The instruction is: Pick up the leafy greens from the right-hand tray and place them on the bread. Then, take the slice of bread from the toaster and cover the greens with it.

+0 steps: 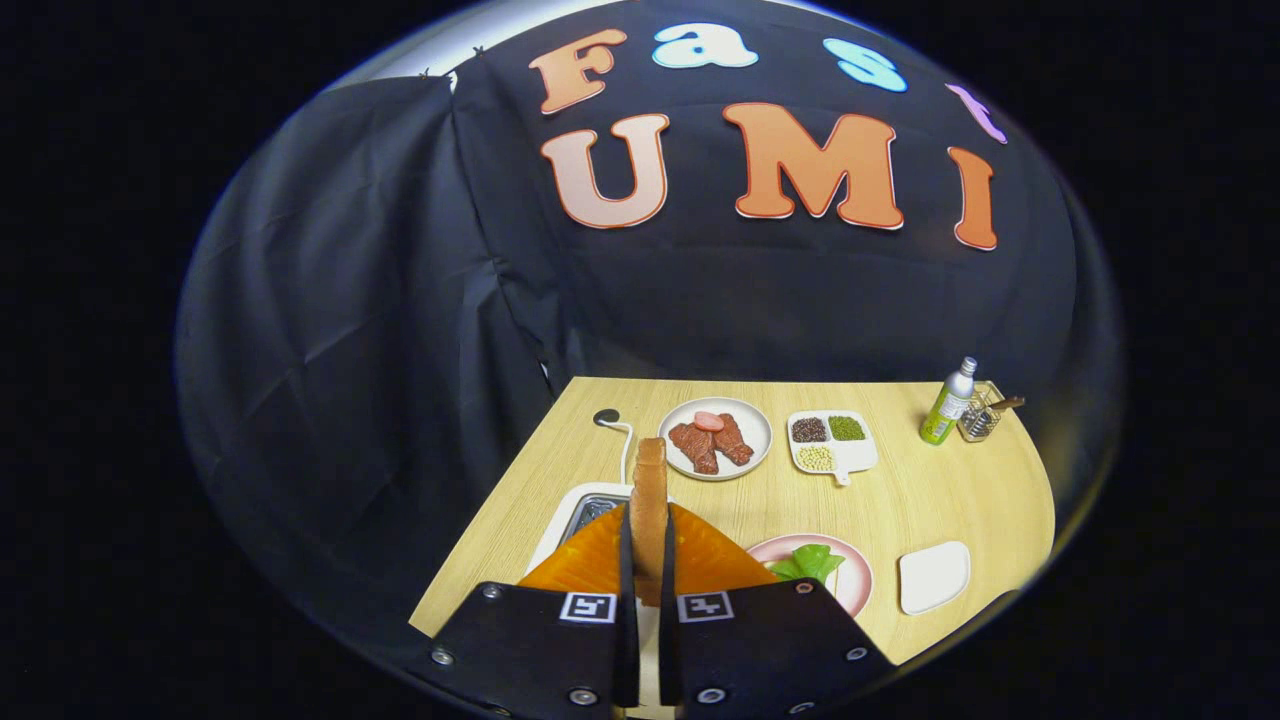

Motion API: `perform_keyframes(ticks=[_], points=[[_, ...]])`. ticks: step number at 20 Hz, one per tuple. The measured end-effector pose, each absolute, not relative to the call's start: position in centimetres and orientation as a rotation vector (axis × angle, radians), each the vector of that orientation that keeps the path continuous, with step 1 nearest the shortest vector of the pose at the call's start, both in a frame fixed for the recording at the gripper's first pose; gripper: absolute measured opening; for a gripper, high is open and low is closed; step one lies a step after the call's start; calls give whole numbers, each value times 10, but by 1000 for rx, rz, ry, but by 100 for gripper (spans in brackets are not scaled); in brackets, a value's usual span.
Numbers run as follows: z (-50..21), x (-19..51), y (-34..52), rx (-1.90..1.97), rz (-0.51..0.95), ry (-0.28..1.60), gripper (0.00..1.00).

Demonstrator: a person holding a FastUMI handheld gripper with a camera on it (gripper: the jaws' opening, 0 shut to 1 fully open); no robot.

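My gripper (648, 530) is shut on a slice of bread (650, 475), which stands upright and edge-on between the two fingers and rises past their tips. It hangs above the white toaster (585, 512), whose metal slot shows just left of the fingers. To the right of the fingers lies a pink plate (858, 585) with the leafy greens (808, 562) on it; what lies under the greens is hidden. Further right sits a white square tray (935, 575) with nothing on it.
Beyond the toaster, on the wooden table (930, 490), stand a white plate of meat pieces (715, 440) and a sectioned dish of grains (830, 440). At the far right corner are a green bottle (948, 402) and a wire rack (982, 415). A cable plug (607, 418) lies at the back left.
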State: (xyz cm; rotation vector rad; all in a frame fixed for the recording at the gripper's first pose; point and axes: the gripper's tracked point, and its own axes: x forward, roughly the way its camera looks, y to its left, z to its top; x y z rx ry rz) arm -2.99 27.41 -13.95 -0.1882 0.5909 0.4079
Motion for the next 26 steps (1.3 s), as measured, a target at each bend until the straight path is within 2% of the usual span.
perform_keyframes(ticks=[6, 13, 26], points=[[-140, -23, 232, -177, 355, 593, 8], [-171, -19, 189, -150, 310, 657, 8], [-271, -13, 162, -80, 376, 804, 8]])
